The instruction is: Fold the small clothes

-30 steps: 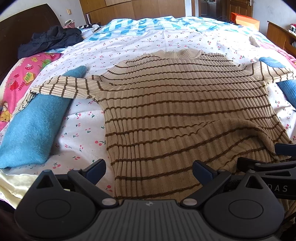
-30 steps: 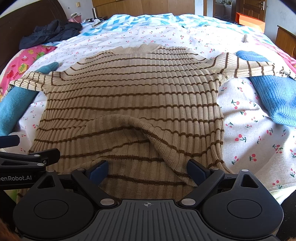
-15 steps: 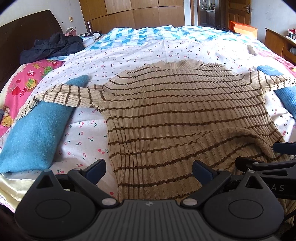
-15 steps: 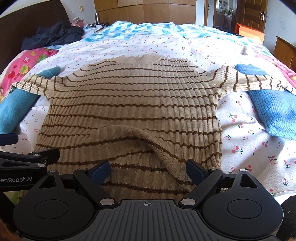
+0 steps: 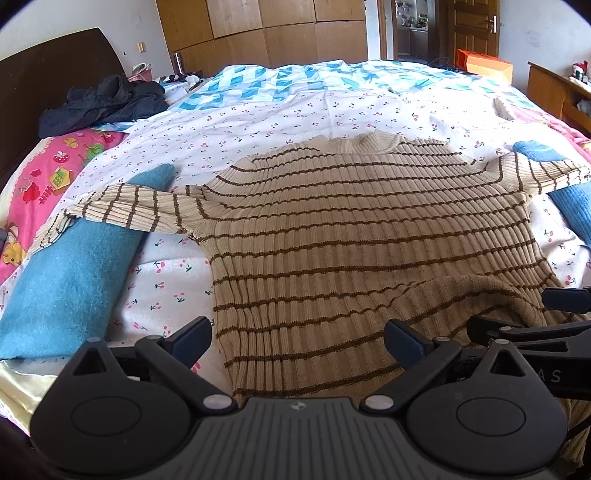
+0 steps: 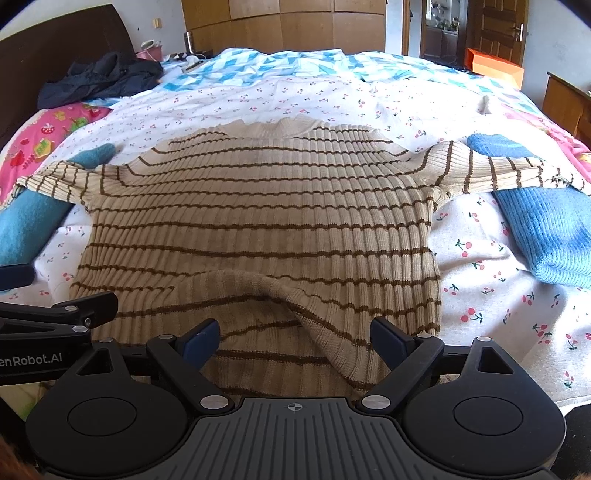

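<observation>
bed (image 5: 332, 110): floral sheet | headboard (image 5: 55, 85): dark | wardrobes (image 5: 280, 33): wood | door (image 5: 474, 27): wood | daylight

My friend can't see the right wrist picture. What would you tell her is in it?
A beige striped sweater lies spread on a cherry-print bed, its hem rumpled. The open right gripper hovers over the hem; blue knitwear lies under one sleeve.

The sweater (image 5: 369, 236) is ribbed knit cloth, beige with thin brown stripes, soft and matt. Under it lies a smooth cotton bedsheet (image 5: 258, 125) printed with cherries. At the left edge, a blue cushion (image 5: 66, 280) looks fuzzy, like fleece. The left tool (image 5: 297, 341) is matt black plastic with small metal rivets. Upper frame: glossy wooden wardrobe (image 5: 266, 33).
</observation>
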### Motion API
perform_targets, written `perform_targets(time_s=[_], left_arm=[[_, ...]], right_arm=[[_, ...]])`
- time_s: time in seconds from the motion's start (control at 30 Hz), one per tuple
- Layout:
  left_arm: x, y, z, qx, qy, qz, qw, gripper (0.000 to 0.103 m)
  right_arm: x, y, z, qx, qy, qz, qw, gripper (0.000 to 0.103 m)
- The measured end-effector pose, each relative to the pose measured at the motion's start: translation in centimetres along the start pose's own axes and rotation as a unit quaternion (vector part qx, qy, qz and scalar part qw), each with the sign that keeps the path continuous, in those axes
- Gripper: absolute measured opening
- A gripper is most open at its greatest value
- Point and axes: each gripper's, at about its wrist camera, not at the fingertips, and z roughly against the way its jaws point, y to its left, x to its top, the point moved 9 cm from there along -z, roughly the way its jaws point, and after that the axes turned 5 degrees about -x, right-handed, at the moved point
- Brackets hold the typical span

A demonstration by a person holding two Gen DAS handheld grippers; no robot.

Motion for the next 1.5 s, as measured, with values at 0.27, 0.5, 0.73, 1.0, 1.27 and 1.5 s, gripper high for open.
perform_targets(time_s=[0.27, 0.5, 0.73, 1.0, 1.27, 1.5], left_arm=[[1.7, -1.6, -0.1, -0.026, -0.014, -0.018, 0.9994, 0.103], [4.5, -4.2, -1.1, -0.051, -0.023, -0.035, 0.9978, 0.103], [8.1, -8.0, -2.2, -0.085, -0.043, -0.06, 0.9937, 0.103], [11.1, -13.4, -3.9, -0.126, -0.046, -0.086, 0.9872, 0.103], [11.3, -17.4, -5.3, -0.151, -0.029, -0.112, 0.9817, 0.103], [11.1, -19.8, -6.0, -0.157, -0.016, -0.139, 0.9776, 0.103]], right_arm=[[1.0, -1.6, 0.0, -0.007, -0.011, -0.023, 1.0, 0.088], [3.7, -5.6, 0.3, -0.015, -0.047, -0.065, 0.997, 0.088], [7.0, -15.2, 0.3, -0.067, -0.079, -0.157, 0.982, 0.084], [8.4, -28.1, -1.2, -0.108, -0.088, -0.313, 0.94, 0.061], [8.6, -36.5, -3.4, -0.108, -0.101, -0.409, 0.9, 0.041], [11.0, -38.7, -4.9, -0.109, -0.113, -0.402, 0.902, 0.04]])
